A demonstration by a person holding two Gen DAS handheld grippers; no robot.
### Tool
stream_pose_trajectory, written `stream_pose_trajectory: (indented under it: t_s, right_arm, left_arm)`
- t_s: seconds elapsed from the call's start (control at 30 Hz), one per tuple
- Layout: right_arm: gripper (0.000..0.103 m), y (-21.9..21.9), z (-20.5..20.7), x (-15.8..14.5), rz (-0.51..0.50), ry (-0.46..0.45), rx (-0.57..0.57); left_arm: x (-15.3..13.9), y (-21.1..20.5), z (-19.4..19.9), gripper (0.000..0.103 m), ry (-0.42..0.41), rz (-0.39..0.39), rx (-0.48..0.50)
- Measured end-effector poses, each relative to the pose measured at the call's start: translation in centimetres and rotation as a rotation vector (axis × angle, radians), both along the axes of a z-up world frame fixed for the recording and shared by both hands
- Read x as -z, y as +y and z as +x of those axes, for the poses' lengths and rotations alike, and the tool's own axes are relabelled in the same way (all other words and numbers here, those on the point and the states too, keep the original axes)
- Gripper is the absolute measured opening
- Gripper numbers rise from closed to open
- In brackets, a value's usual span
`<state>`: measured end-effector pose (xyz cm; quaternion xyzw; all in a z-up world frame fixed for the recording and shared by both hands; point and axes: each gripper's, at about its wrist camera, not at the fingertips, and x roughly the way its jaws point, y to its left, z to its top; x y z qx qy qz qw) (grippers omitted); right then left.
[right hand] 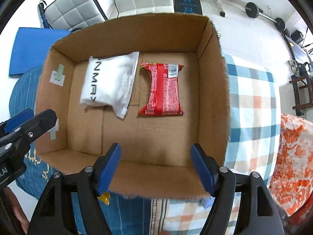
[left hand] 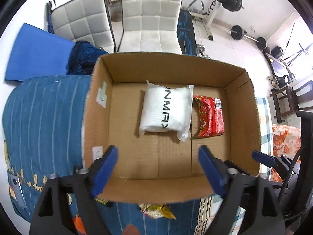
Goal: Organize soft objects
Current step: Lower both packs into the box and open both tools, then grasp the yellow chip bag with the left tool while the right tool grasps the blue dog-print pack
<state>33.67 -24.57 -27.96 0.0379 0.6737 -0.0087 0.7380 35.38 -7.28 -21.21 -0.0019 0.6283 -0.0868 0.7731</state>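
The white pouch (right hand: 109,82) and the red snack packet (right hand: 163,90) lie side by side on the floor of the cardboard box (right hand: 212,98), toward its far wall, the pouch left of the packet and just beside it without overlapping in the right wrist view. Both tools hang over the near rim: the left gripper (left hand: 158,168) and the right gripper (right hand: 156,166) each stand wide apart at the jaws and hold nothing. A yellow wrapper (left hand: 156,211) peeks out under the box's near wall on the blue striped cover (left hand: 45,113) and is probably next to go in. To fetch it well, draw back clear of the near rim before dropping, and pinch the wrapper's body rather than a loose corner. The near half of the box floor is bare, leaving room; the walls stand tall, so enter from above.
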Motion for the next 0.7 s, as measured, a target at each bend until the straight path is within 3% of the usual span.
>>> stream_pose_trajectory:
  t_s: [0.13, 0.23, 0.5, 0.7]
  right_arm:
    - [0.095, 0.0, -2.1, -2.1, 0.01, -0.05, 0.013]
    - [0.103, 0.6, -3.0, -3.2, -0.001, -0.096, 0.026]
    - [0.103, 1.0, -6.7, -7.1, 0.007, -0.183, 0.016]
    - [0.103, -1.2, -9.1, -8.7, 0.052, -0.197, 0.056]
  left_arm:
    - [-1.9, 0.8, -1.7, 0.101, -0.042, 0.013, -0.01]
    - [-3.0, 1.1, -3.1, 0.101, -0.079, 0.032, -0.011]
    - [-6.3, 1.6, -6.5, 0.102, -0.186, 0.047, -0.016]
    - [-8.5, 1.3, -9.0, 0.102, -0.244, 0.046, -0.013]
